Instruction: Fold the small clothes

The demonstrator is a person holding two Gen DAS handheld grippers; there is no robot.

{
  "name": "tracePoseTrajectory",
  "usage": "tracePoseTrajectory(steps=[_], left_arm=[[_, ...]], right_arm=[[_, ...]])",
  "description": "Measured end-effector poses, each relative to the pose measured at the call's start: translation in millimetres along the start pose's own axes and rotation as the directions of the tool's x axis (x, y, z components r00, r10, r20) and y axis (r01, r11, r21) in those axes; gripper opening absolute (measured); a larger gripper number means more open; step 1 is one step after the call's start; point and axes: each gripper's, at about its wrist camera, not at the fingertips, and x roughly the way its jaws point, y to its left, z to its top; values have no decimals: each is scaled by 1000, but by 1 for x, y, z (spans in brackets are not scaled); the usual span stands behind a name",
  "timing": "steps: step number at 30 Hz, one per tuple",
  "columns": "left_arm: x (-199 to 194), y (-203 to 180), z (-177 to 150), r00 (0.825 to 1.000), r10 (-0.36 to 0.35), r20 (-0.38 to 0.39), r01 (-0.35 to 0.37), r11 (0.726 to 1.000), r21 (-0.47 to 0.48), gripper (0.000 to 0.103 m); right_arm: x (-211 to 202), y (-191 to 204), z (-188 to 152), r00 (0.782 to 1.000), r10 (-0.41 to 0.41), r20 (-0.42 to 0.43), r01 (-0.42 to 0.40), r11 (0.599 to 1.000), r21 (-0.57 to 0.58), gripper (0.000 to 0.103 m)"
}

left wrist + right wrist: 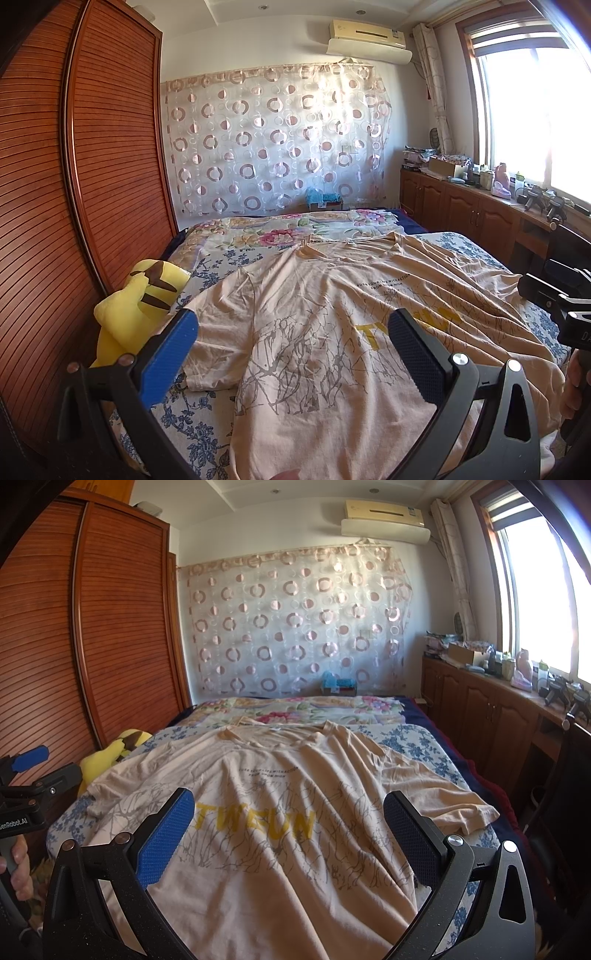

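Peach T-shirt (pixel 280 775) spread flat on bed (pixel 417 746), right hand-held gripper (pixel 291 830) open above it

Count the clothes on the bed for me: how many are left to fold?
1: a peach T-shirt lying spread out, print side up, across the bed, below both open grippers. Anything underneath it would be hidden.

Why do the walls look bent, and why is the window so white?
In both views the fisheye lens bows straight lines: the wardrobe curves in the left wrist view and likewise in the right. The window is blown out to white in both, hiding anything outside. Sun streaks the patterned curtain; the T-shirt stays evenly lit and sharp.
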Motion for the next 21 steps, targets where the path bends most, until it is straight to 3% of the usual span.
tracePoseTrajectory(steps=[21], left_arm=[[3,0,0,1000,-1,-7,1,1000,3,103]], right_arm=[[-1,-1,-4,1000,10,-9,-10,1000,0,103]])
